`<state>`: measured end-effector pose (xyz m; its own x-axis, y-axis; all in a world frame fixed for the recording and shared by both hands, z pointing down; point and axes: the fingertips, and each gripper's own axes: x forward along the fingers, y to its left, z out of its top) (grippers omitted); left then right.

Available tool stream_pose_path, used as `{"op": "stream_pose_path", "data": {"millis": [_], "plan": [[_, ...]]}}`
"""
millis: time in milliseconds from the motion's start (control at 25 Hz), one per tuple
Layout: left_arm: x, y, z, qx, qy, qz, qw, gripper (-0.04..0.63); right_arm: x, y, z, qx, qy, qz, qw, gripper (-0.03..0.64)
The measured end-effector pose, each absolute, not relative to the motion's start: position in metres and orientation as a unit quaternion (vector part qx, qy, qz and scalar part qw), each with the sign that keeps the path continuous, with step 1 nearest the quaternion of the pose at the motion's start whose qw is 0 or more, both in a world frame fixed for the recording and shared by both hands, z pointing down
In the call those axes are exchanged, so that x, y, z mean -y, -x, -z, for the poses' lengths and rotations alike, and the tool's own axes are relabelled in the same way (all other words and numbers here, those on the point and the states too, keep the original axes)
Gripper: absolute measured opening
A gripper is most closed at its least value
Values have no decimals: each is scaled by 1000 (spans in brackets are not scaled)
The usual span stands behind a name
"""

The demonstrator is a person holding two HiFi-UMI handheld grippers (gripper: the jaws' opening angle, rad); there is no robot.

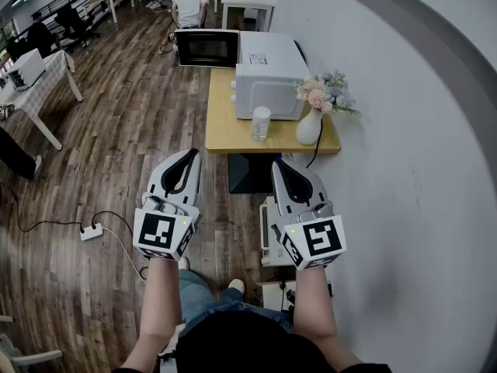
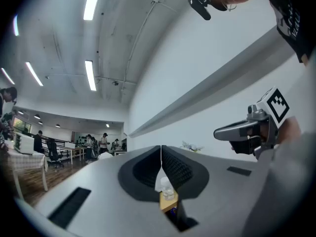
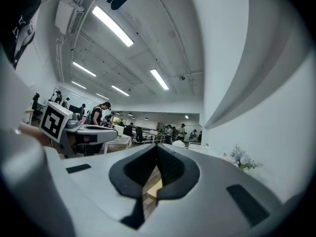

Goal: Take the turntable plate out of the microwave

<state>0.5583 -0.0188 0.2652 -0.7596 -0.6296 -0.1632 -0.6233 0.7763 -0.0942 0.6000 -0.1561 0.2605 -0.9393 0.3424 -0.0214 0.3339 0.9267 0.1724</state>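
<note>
Both my grippers closed on nothing.
My left gripper (image 1: 189,155) and right gripper (image 1: 278,166) sit side by side, jaws pressed together; the microwave (image 1: 268,76) stands on the table (image 1: 225,134) well ahead.

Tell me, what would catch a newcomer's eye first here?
Two grey hand-held tools with black-and-white marker cubes, the left gripper and the right gripper, fill the foreground, jaws shut and empty. Beyond them a white microwave oven stands door open on a small wooden table, beside a white vase of pastel flowers.
</note>
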Motion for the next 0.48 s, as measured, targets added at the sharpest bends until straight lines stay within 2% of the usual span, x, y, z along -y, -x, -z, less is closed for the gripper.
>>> {"op": "stream_pose_path", "data": {"millis": [480], "plan": [[27, -530, -264, -934, 342, 4, 108, 12, 179, -588, -267, -988, -119, -98, 21, 15]]}}
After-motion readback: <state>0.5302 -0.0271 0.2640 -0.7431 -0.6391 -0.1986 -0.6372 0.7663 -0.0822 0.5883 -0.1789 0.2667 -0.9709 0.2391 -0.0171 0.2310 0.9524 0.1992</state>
